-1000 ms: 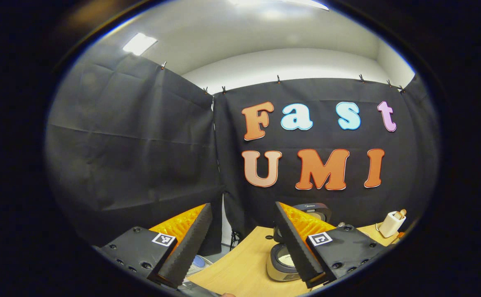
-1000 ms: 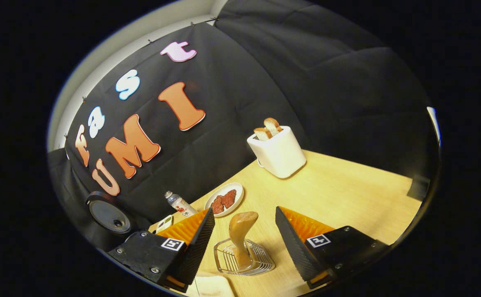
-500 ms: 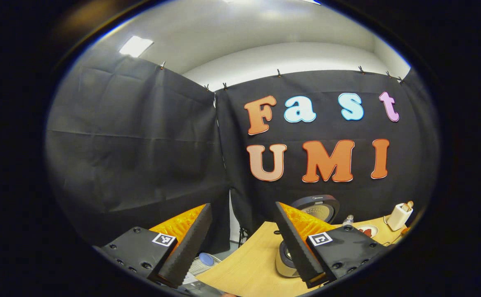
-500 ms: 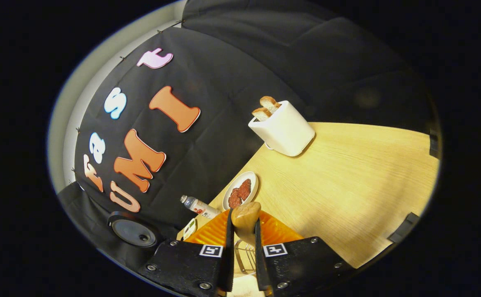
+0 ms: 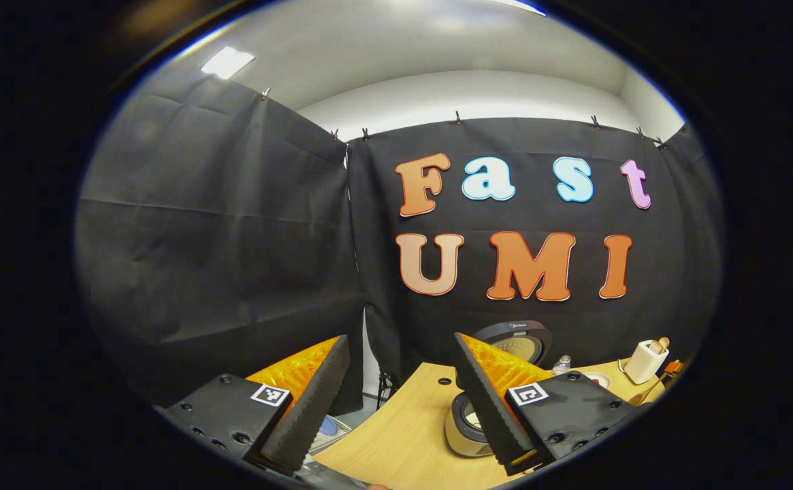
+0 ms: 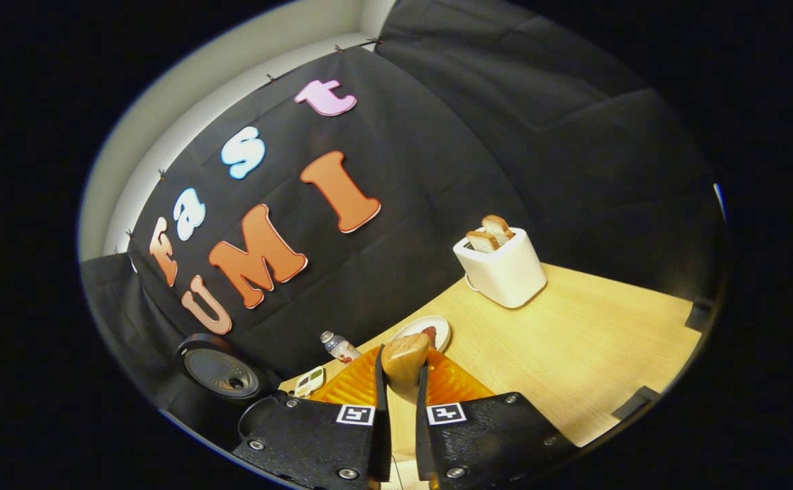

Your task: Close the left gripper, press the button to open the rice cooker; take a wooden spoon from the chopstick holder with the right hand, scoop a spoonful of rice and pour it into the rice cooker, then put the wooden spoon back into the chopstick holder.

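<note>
The right claw (image 6: 396,401) pinches the wooden spoon (image 6: 403,364) between both fingers, above the surface (image 6: 573,367). The left claw (image 5: 396,401) is spread wide, holding nothing. Beyond it, the rice cooker (image 5: 464,429) sits on the surface with its lid (image 5: 515,340) raised; a toaster (image 6: 502,269) stands far right.

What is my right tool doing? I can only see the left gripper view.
Observer: In the right gripper view, the right tool is shut on the spoon, pinching its wide end.
Operator: What's on the plate past it?
Observer: The plate has some red food on it.
Operator: And the toaster?
Observer: The toaster has two bread slices sticking out of the top.
</note>
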`<control>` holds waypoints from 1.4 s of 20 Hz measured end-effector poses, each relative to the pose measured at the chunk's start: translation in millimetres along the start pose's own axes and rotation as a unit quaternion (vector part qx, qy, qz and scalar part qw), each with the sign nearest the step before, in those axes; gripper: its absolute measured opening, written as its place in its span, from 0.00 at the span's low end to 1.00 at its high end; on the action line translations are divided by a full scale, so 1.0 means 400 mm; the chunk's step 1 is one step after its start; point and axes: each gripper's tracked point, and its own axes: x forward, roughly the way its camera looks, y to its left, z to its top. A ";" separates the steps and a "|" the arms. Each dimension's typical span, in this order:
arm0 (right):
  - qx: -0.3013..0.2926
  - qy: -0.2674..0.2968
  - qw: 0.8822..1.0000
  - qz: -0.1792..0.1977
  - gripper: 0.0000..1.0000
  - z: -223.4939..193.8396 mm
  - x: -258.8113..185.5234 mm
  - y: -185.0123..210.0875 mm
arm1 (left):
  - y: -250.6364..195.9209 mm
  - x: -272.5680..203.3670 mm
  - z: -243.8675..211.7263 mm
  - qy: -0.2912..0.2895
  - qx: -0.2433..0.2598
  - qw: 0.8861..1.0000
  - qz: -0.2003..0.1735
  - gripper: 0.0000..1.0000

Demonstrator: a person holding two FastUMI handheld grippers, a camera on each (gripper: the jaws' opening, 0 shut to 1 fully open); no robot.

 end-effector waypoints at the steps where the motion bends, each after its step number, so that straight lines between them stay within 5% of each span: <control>1: -0.011 -0.003 1.000 0.005 0.14 0.005 -0.026 0.035 | 0.008 0.009 -0.002 0.000 0.000 1.000 -0.004 1.00; 12: -0.062 0.002 0.998 0.029 0.14 -0.178 -0.160 0.300 | 0.032 0.110 -0.033 0.012 0.003 0.997 -0.080 1.00; 19: -0.156 0.041 0.986 -0.048 0.14 -0.386 -0.078 0.208 | 0.053 0.120 -0.092 0.040 0.018 0.994 -0.098 0.98; 25: -0.183 0.026 0.981 -0.061 0.13 -0.464 -0.046 0.210 | 0.081 0.130 -0.125 0.057 0.026 0.994 -0.093 1.00; 28: -0.149 0.027 0.987 -0.045 0.14 -0.484 -0.052 0.245 | 0.111 0.131 -0.139 0.065 0.026 0.994 -0.083 1.00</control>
